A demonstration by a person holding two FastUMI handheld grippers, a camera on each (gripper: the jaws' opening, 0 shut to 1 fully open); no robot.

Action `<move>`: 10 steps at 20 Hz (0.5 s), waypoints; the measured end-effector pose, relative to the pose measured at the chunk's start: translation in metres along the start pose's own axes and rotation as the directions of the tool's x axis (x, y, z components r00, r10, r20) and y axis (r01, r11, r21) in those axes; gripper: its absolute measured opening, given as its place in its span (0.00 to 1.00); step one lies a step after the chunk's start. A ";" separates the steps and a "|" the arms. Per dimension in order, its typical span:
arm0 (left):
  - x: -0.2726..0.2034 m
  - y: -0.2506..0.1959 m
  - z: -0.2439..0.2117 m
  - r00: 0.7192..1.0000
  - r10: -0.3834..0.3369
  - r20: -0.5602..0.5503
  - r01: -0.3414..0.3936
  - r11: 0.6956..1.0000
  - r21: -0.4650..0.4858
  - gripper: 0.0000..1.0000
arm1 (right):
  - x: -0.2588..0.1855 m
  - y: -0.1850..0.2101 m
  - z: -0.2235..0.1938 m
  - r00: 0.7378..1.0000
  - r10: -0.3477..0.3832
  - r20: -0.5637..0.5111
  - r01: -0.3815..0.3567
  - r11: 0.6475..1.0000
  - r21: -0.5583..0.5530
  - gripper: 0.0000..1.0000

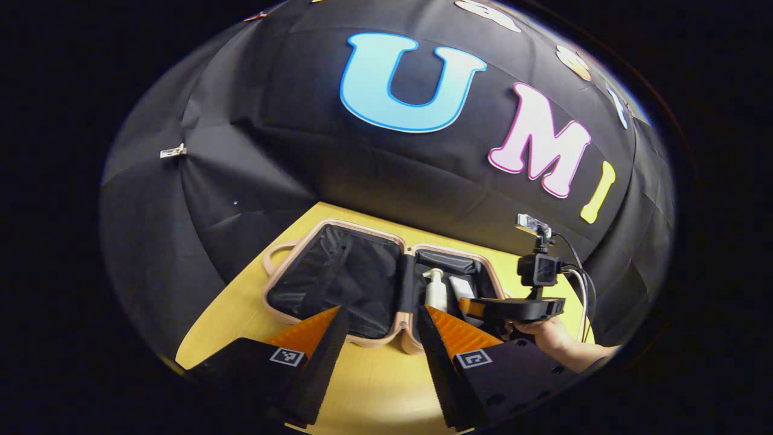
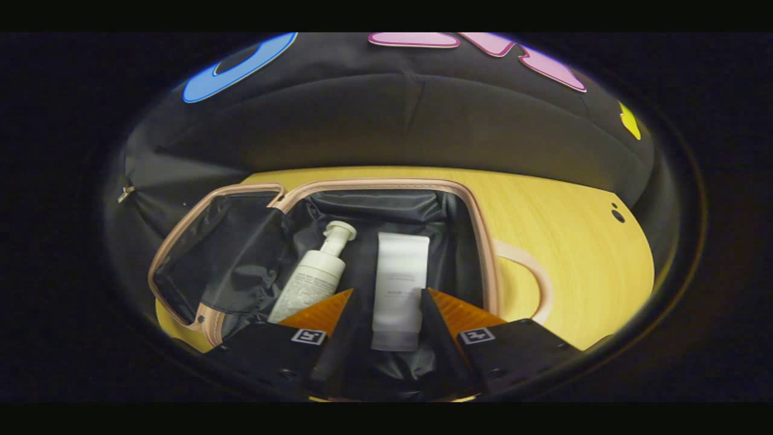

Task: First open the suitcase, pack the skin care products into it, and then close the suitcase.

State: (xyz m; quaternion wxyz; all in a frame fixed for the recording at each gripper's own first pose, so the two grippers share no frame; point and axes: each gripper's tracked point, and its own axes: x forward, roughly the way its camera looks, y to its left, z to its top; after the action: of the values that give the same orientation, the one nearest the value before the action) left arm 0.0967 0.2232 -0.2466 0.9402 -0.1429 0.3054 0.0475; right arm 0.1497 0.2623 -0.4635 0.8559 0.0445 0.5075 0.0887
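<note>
While I hold both claws over the yellow table (image 1: 374, 386), the suitcase (image 1: 338, 284) lies open flat on it, its two pink-rimmed halves lined in black. From my left gripper view it sits at twelve o'clock ahead of my left claw (image 1: 381, 314), whose fingers are spread wide with nothing between them; the empty half lies toward eleven o'clock and the packed half toward one o'clock. A pink handle (image 1: 275, 257) sticks out of the case's far left edge.

Over the packed half, at about two o'clock in that view, my right hand (image 1: 546, 332) holds the right claw with its camera mount (image 1: 537, 269) on top.

In my right gripper view the right claw (image 2: 386, 302) hangs over the packed half with its fingers spread apart. A white tube (image 2: 400, 284) lies on the black lining straight ahead at twelve o'clock, its lower end in the gap between my fingers; I cannot tell whether either finger touches it. Just beside it, toward eleven o'clock, a white pump bottle (image 2: 314, 272) lies tilted, its pump head pointing away from me.
</note>
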 end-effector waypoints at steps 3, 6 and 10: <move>0.016 0.036 0.012 0.997 0.065 0.035 -0.066 0.998 0.017 0.76 | -0.021 0.007 0.009 0.999 0.020 0.045 -0.020 1.000 -0.020 0.79; 0.036 0.075 0.033 0.993 0.102 0.066 -0.104 0.994 0.022 0.80 | -0.059 0.015 0.038 0.984 0.067 0.163 -0.065 0.998 -0.022 0.94; 0.066 0.133 0.035 0.984 0.176 0.021 -0.176 0.984 0.003 0.90 | -0.125 0.012 0.079 0.934 0.115 0.337 -0.105 0.993 -0.047 0.87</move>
State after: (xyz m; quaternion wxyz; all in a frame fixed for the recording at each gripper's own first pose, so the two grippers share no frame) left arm 0.1459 0.3607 -0.2903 0.9358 -0.1127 0.3074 0.1309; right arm 0.1590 0.2503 -0.3163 0.9248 0.0754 0.3478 0.1347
